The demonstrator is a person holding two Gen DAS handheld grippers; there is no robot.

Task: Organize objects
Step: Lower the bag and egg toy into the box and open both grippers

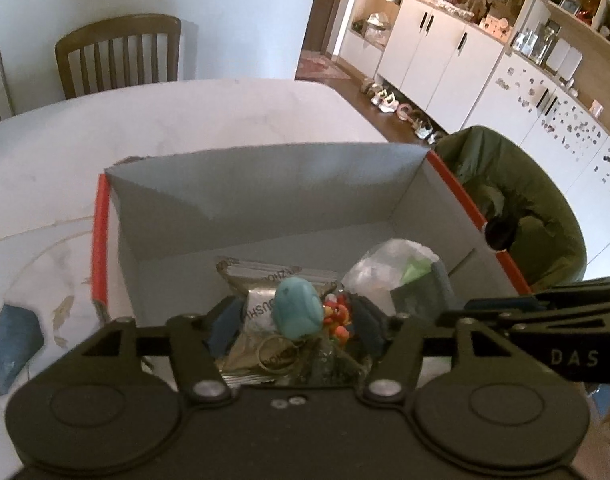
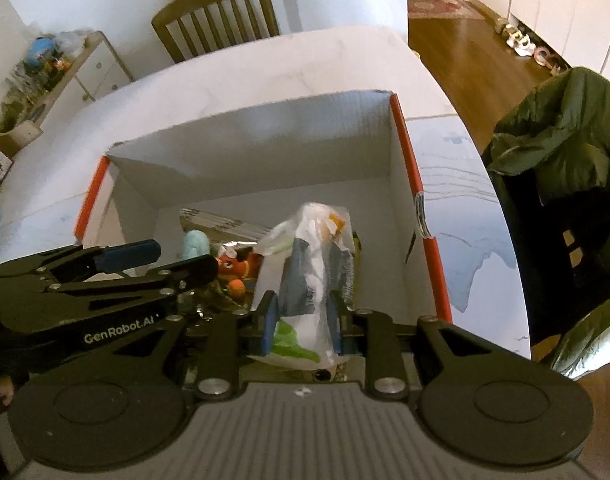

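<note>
Open cardboard box (image 1: 265, 200) with red outer edges, standing on a white table (image 1: 185, 120) near its right edge; the box receives the objects being organized. On the box floor, toward the near wall, lie a turquoise toy (image 1: 297, 310), a small orange-red figure (image 1: 337, 318) beside it, and foil snack packets (image 1: 261, 280) beneath both. The left gripper (image 1: 297, 324) stands with jaws well apart on either side of the toy and figure, its pads clear of them; the toy appears released. The right gripper (image 2: 303, 320) is narrowly closed on a clear plastic bag (image 2: 313, 248) of soft contents, held upright over the right half of the box floor. Step in hand, as judged: depositing items in the box. The next move calls for opening the right jaws to drop the bag, then lifting both grippers straight out, clear of the box walls.
</note>
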